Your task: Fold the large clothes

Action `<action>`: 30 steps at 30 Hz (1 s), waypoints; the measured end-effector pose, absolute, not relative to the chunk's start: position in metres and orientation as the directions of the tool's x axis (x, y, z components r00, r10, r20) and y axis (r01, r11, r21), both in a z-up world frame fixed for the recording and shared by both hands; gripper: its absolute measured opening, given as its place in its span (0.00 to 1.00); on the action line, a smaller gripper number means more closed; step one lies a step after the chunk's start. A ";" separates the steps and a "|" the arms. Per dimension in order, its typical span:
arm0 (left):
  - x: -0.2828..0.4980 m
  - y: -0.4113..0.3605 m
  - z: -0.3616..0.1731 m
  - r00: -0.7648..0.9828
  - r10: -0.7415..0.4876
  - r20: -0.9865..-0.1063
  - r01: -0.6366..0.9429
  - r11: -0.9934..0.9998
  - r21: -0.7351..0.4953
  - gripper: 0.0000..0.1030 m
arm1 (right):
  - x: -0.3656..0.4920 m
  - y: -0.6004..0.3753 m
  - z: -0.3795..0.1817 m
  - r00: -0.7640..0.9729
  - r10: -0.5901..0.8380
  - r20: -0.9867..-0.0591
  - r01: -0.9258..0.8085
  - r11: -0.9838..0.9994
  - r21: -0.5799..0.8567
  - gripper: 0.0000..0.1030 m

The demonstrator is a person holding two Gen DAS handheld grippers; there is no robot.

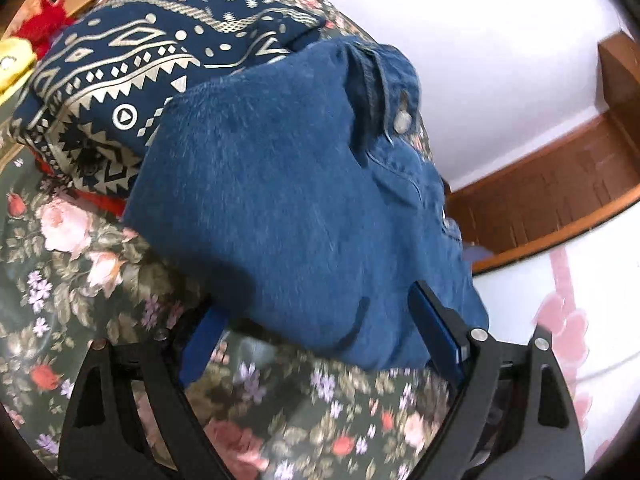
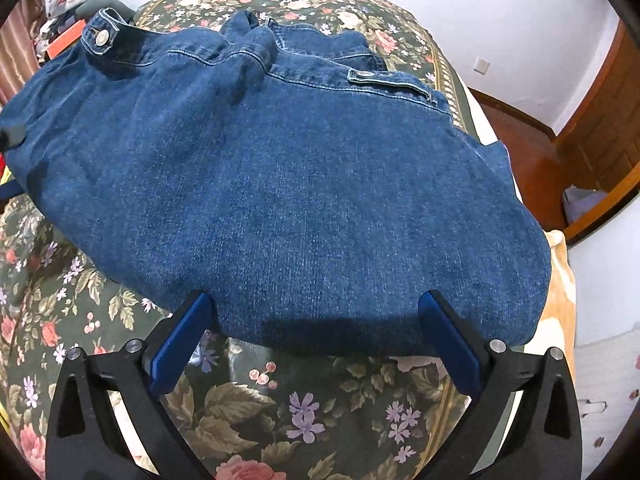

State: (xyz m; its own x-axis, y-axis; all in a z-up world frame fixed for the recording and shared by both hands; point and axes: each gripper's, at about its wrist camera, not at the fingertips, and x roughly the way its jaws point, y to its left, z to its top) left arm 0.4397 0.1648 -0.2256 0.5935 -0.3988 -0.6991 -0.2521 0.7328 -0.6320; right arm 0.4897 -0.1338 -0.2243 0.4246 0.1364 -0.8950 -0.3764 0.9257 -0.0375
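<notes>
Lying folded on a floral bedspread (image 2: pixel 256 404): a denim jacket (image 2: pixel 280 184), smooth back panel up, collar and snap buttons at the far edge, near hem facing the camera.

Hovering at that hem, right gripper (image 2: pixel 316 316), blue pads (image 2: pixel 180 344) spread wide, one tip at each side of the cloth's edge, gripping nothing; whether the tips are touching the denim, impossible to tell.

Approaching the jacket (image 1: pixel 280 200) from its side, left gripper (image 1: pixel 316 312), likewise splayed open, fingers (image 1: pixel 436 328) straddling the near corner; left finger partly hidden under the fabric, right finger resting against or just beside the denim. View slightly blurred.

Sitting just beyond the jacket, touching or overlapping its far edge: a folded navy garment (image 1: pixel 132 76) printed with pale geometric bands, stacked on something red. Peeking in at the far left corner, a red plush toy (image 1: pixel 44 4) and a yellow object beside it.

Showing past the bed's right side: white wall (image 2: pixel 480 12), wooden baseboard (image 1: pixel 552 196) and brown floor (image 2: pixel 532 160). Draping at the bed's right edge, a peach blanket (image 2: pixel 560 280).
</notes>
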 end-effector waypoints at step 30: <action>0.459 0.094 -0.101 0.794 -0.156 -0.588 -0.076 0.934 -0.350 0.15 | 0.509 -0.150 -0.173 0.377 0.306 -0.874 -0.306 0.932 0.194 1.00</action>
State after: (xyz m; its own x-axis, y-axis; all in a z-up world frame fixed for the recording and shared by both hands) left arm 0.4587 0.0935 -0.1007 0.7937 -0.1558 -0.5880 -0.0759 0.9337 -0.3498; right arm 0.5086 -0.1501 -0.1730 0.3766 0.3058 -0.8745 -0.3065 0.9319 0.1940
